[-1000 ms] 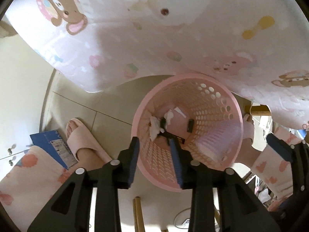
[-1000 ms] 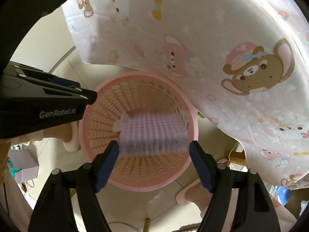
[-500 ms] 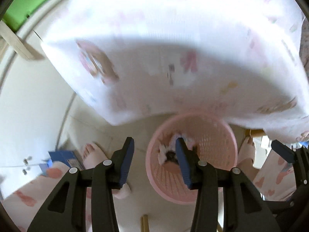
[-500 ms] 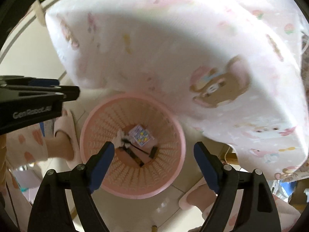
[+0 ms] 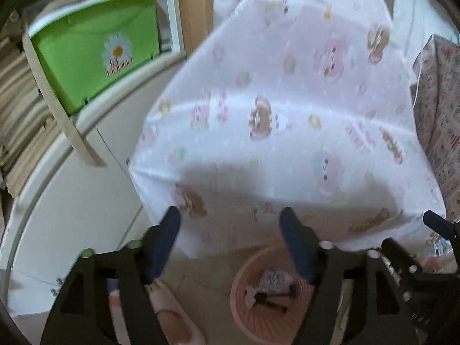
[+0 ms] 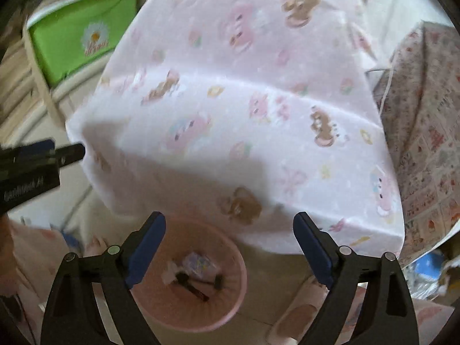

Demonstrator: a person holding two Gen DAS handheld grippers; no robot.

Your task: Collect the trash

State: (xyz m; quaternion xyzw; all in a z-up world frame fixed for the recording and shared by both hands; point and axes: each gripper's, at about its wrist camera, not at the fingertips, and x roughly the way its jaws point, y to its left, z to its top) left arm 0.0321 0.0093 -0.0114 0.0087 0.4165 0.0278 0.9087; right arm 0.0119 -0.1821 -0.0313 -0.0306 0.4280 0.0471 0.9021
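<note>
The left gripper point(image 5: 230, 241) and right gripper point(image 6: 229, 247) both stand apart and empty, their jaws having just been opening, above the pink basket point(image 6: 230, 310) on the floor, where the trash point(image 6: 198, 261) lies, just under the edge of the cartoon-print tablecloth point(image 6: 230, 100).

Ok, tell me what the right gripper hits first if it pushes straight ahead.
Probably the tablecloth's hanging front: the open, empty right gripper aims at its lower edge. Depth is unclear; it could pass underneath instead.

Cartoon-print tablecloth point(image 5: 287, 92), green box point(image 5: 92, 54), pink slippers point(image 5: 175, 313), floral fabric point(image 6: 425, 132)
</note>
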